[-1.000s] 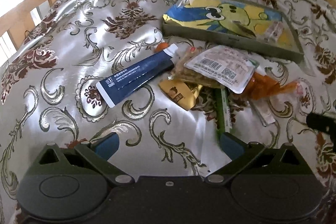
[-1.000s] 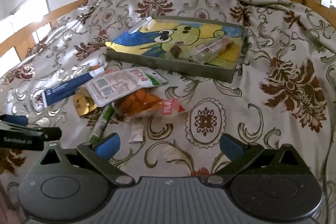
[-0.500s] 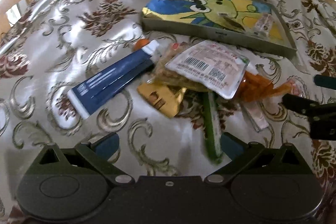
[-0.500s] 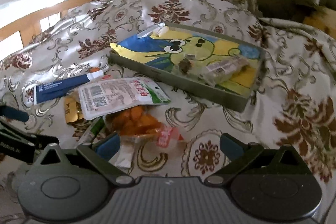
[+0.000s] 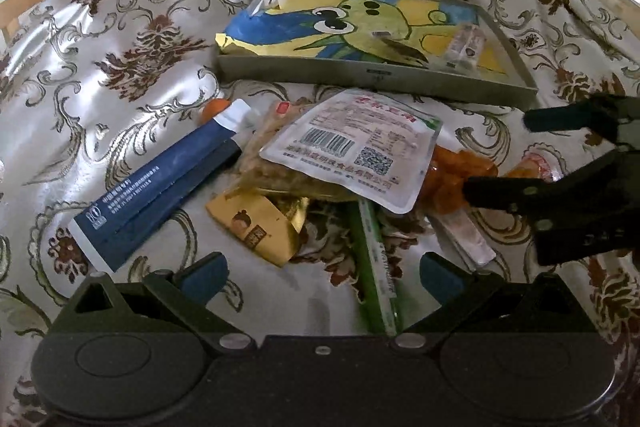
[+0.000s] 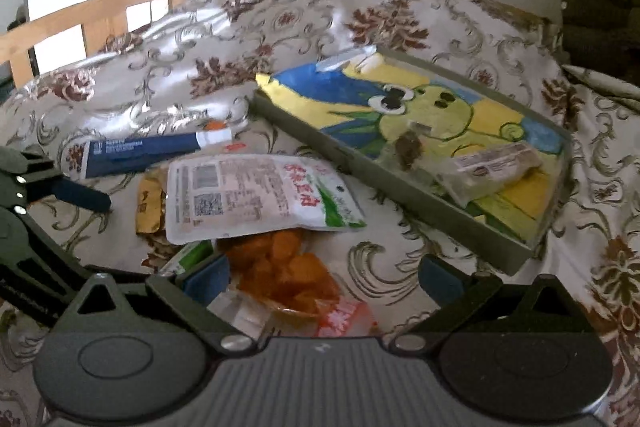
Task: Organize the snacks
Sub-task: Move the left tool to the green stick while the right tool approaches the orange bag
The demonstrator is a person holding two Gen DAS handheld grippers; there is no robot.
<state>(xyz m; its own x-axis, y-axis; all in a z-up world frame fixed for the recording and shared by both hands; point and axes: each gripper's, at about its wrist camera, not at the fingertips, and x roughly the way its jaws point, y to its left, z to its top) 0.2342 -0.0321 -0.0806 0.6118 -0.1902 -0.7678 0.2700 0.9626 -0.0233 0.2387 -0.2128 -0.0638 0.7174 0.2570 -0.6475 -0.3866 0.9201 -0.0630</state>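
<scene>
From my right wrist camera, the orange snack bag has its far end tucked under the white pouch and its near end behind my right gripper's body. The white pouch also covers most of the gold packet. The green stick pack disappears under the pile in the left view. Print on the blue tube is too small for me to read.

You have a loose heap of snacks in front of the tray: the white pouch lies flat on top, barcode up, overlapping the orange snack bag and the gold packet. The green stick pokes out below (partly covered). Two small wrapped snacks already sit inside the tray.
</scene>
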